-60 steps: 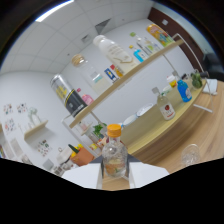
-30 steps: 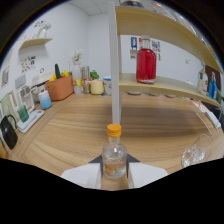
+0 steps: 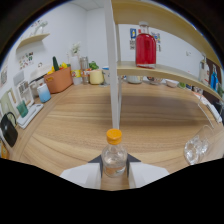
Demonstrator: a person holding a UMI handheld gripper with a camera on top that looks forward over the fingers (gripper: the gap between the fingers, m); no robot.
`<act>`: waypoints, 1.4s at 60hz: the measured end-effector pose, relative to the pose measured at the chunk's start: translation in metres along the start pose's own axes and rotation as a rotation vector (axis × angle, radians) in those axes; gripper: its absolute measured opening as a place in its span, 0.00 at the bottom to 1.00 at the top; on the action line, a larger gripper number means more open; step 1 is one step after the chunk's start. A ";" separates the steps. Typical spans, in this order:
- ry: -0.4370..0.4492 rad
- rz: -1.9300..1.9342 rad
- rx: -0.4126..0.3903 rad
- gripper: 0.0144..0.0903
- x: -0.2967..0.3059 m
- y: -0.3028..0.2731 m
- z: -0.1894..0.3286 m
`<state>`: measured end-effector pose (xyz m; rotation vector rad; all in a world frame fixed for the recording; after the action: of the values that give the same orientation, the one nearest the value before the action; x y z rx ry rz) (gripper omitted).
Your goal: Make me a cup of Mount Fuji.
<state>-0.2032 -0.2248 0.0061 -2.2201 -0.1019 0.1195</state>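
— Wooden counter (image 3: 75,130) all round, wasn't it? Where was the bottle?

— Right between the fingers of the gripper (image 3: 114,172). It was a small clear bottle (image 3: 114,159) with an orange cap (image 3: 114,135), upright, its long axis running straight up from the fingers. Both fingers looked pressed against its sides, so I judged it clamped and carried above the counter, not standing on it.

— And where would it have gone next?

— Likely the clear glass (image 3: 196,146), which sat to the right of the bottle, a little ahead and near the counter's front edge. The bottle would have had to swing rightward and tip its cap end that way, and the cap was on.

— Anything farther out?

— A white post (image 3: 114,75) rose beyond the bottle. A shelf (image 3: 165,70) held a red jug (image 3: 145,49). Along the back edge stood an orange basket (image 3: 59,79) and a yellow pot (image 3: 95,76).
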 end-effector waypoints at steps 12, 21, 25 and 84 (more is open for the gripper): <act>-0.053 -0.042 -0.019 0.70 -0.009 0.007 -0.018; -0.092 -0.045 0.053 0.95 -0.003 -0.020 -0.060; -0.090 -0.056 0.100 0.95 0.014 -0.039 -0.087; 0.116 0.016 0.368 0.77 0.326 -0.202 -0.090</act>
<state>0.1249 -0.1357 0.2047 -1.8554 0.0024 0.0160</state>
